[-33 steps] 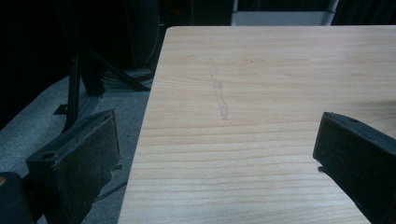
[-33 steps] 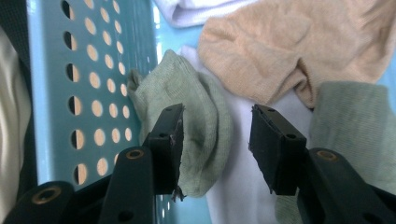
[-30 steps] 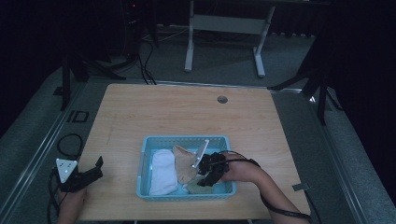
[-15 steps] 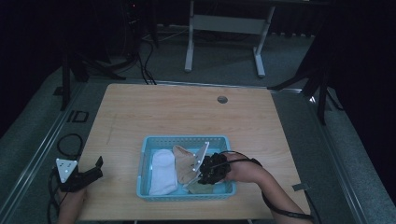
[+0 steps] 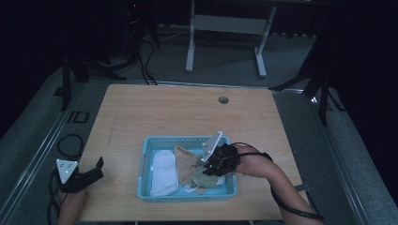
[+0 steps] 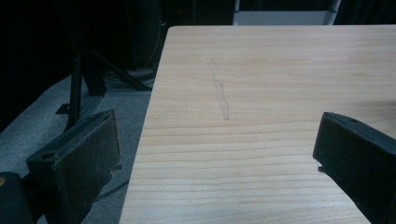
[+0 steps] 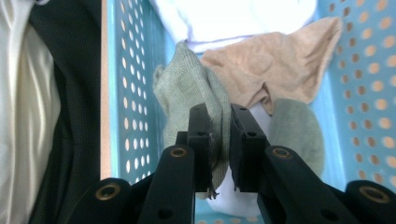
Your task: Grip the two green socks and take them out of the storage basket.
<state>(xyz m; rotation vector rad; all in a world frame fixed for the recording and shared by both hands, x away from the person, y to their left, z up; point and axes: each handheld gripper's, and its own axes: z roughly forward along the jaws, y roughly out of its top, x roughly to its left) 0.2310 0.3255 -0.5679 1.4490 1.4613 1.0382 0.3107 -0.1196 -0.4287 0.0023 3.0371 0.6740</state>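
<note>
My right gripper (image 7: 219,140) clamped on green sock (image 7: 196,88) inside blue basket (image 5: 146,159) — thin pinch, cloth edge only. Best lift straight up, slow, clear of tan cloth (image 7: 275,60). Left gripper (image 5: 87,176) idle, jaws spread wide over table (image 6: 261,93) corner.

green sock (image 7: 196,93): lower end hidden between tool jaws | white sock (image 7: 233,18): cut by top edge

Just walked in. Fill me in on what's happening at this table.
A person works with two handheld grippers. The right gripper is shut on a grey-green sock inside the blue basket, which also holds a white cloth and a tan cloth. The left gripper rests open at the table's left edge.
</note>
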